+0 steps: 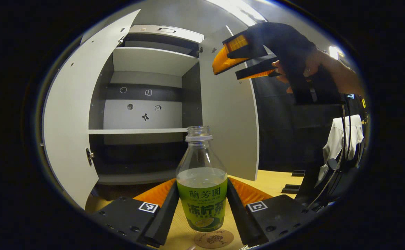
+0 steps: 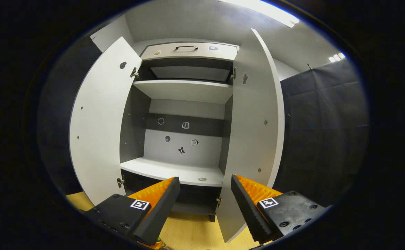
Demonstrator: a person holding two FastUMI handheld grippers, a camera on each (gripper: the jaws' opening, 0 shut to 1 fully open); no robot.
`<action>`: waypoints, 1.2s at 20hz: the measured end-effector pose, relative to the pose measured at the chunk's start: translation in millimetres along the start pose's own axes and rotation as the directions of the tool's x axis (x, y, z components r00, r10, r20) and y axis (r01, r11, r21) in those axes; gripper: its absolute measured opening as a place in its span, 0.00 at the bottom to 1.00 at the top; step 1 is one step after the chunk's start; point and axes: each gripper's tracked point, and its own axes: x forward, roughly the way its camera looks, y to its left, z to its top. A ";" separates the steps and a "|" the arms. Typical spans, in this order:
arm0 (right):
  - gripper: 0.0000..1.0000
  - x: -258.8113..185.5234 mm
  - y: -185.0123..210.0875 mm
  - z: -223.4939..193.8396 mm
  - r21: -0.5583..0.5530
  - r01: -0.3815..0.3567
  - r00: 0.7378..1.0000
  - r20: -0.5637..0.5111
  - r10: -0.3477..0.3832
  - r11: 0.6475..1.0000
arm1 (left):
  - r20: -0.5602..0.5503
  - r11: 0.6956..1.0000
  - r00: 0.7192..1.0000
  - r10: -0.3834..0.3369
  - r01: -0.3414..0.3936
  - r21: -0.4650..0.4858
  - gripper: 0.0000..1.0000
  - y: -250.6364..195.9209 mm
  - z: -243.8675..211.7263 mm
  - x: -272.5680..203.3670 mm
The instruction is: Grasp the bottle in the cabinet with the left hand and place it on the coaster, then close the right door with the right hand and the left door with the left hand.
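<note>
**Left gripper carrying an uncapped bottle just above the coaster**

Left gripper (image 1: 202, 208) pinches the bottle (image 1: 201, 180), 1 finger pressed against each side of the label. Directly below the fingers lies the round coaster (image 1: 213, 238) on the wooden tabletop (image 1: 275, 180); the bottle's base appears to hang just over it or barely touch it, and I cannot tell which. The neck has no cap and liquid fills roughly the lower half, so a tilt or a hard set-down could slop it out. Letting go before the base sits flat and centred on the coaster could tip it.

Ahead of the left gripper stands the cabinet (image 1: 147, 114) with both doors swung open: the left door (image 1: 74, 118) up and to the left, the right door (image 1: 228, 118) just behind the bottle.

Right gripper (image 2: 205, 205), seen in the right gripper view, has its fingers spread with nothing between them. It hangs before the cabinet, with the right door's edge just ahead and to its right. In the left gripper view it is held high beside that door's top. A push landing on the door's thin edge might slip off. The bottle stands close in front of that door, so a careless swing of either arm might knock it.
</note>
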 end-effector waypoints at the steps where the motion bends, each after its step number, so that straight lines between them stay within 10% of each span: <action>1: 0.98 0.5 2.0 -5.1 -0.005 -0.012 1.000 -0.002 0.012 1.000 | -0.010 1.000 1.000 -0.003 0.003 -0.017 0.78 -4.5 -11.1 -1.6; 20: 0.95 -12.1 12.4 -67.6 -0.047 -0.039 0.992 -0.126 0.033 0.998 | 0.005 0.999 1.000 -0.001 0.001 0.035 0.81 -19.4 -67.4 -5.1; 24: 0.98 -15.4 17.6 -63.6 -0.038 -0.051 0.991 -0.125 0.046 0.998 | -0.009 0.999 1.000 0.009 -0.009 0.037 0.96 -14.2 -65.7 -4.2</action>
